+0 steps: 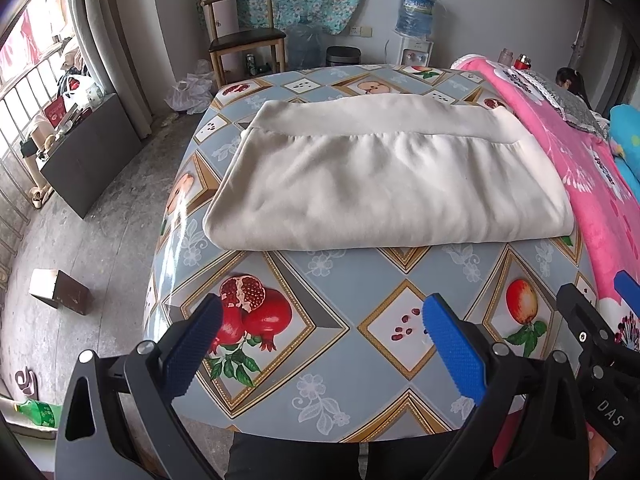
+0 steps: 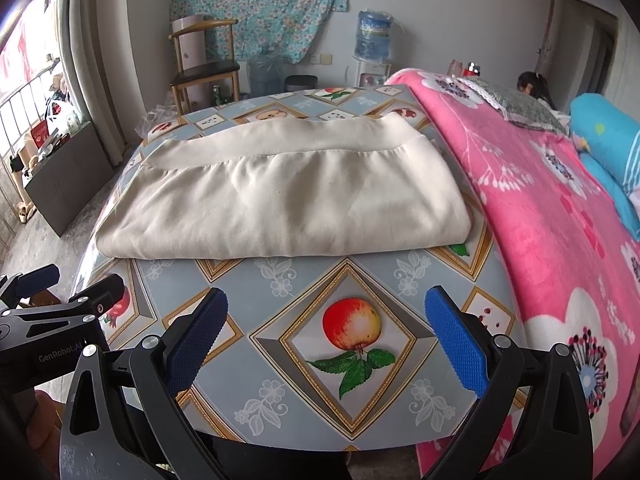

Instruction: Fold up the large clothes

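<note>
Left wrist view: cream garment [image 1: 384, 184] lies folded flat (waistband edge farthest) on the surface [image 1: 320, 380]; left gripper [image 1: 322, 326] and right gripper [image 2: 322, 318] hover before it, spread, empty.

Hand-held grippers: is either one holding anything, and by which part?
Nothing is held. The left hand-held gripper and right hand-held gripper are open, short of the folded cream garment.

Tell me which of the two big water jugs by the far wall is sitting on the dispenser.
The labelled blue jug stands upside down on the white dispenser; the paler, clear jug stands lower, beside the wooden chair.
</note>
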{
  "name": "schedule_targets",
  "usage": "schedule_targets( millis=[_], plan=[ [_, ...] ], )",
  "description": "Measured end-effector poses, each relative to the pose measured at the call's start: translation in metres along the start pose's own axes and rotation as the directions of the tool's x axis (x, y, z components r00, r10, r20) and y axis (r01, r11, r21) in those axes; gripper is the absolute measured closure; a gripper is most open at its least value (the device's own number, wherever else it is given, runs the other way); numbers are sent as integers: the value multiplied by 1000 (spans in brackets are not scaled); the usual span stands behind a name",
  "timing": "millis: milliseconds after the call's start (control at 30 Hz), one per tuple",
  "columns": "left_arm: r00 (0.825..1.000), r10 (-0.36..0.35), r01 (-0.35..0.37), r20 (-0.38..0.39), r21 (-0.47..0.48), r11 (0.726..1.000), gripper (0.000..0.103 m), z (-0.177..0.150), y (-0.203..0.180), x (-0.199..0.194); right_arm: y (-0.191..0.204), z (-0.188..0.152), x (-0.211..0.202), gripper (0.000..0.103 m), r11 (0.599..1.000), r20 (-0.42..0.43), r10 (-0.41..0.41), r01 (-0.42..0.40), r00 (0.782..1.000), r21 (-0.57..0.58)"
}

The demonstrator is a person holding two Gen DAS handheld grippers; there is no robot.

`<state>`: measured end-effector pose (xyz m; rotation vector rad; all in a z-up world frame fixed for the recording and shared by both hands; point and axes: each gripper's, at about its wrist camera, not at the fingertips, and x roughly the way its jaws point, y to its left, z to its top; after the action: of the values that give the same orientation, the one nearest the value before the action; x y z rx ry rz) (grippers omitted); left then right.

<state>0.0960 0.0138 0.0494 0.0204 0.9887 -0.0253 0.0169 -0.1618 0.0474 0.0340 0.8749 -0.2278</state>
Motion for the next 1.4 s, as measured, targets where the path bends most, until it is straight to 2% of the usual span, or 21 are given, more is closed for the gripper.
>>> schedule_targets(
  millis=[1400],
  plan=[
    [1000,-2,2,1,-2,1000,5,1,-1,0,0,1,-1,7,1000,-3,-1,1,1000,-3]
  ],
)
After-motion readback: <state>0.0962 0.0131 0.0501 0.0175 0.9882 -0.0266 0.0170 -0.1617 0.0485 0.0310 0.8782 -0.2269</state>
